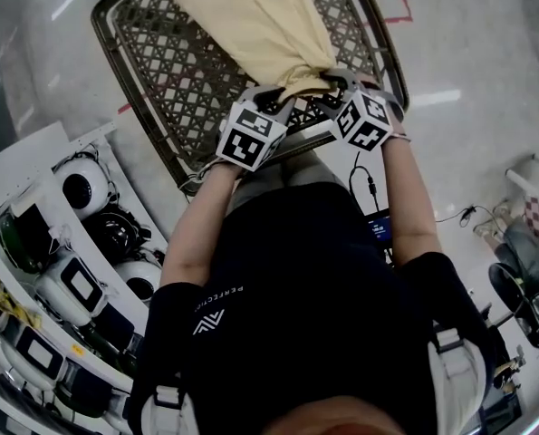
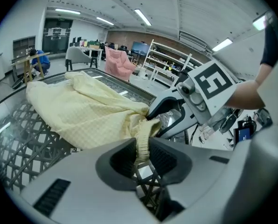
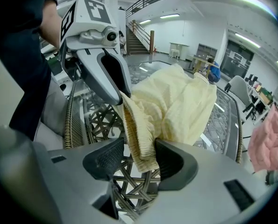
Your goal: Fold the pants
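Pale yellow pants (image 1: 260, 21) lie bunched on a woven wicker table (image 1: 174, 80), waist end toward me. My left gripper (image 1: 274, 100) stands at the waist's left side. In the left gripper view its pads pinch the elastic waistband (image 2: 142, 136), so the left gripper (image 2: 142, 155) is shut on it. My right gripper (image 1: 337, 87) stands at the waist's right side. In the right gripper view the ribbed waistband (image 3: 139, 134) hangs between the wide jaws of the right gripper (image 3: 136, 161), against the right pad and with a gap to the left one. The two grippers are close together.
The wicker table's rim (image 3: 71, 120) runs just below both grippers. A white shelf with headsets and devices (image 1: 70, 243) stands at my left. Cables and a small screen (image 1: 378, 225) lie on the floor at my right. A pink armchair (image 2: 117, 62) stands far behind.
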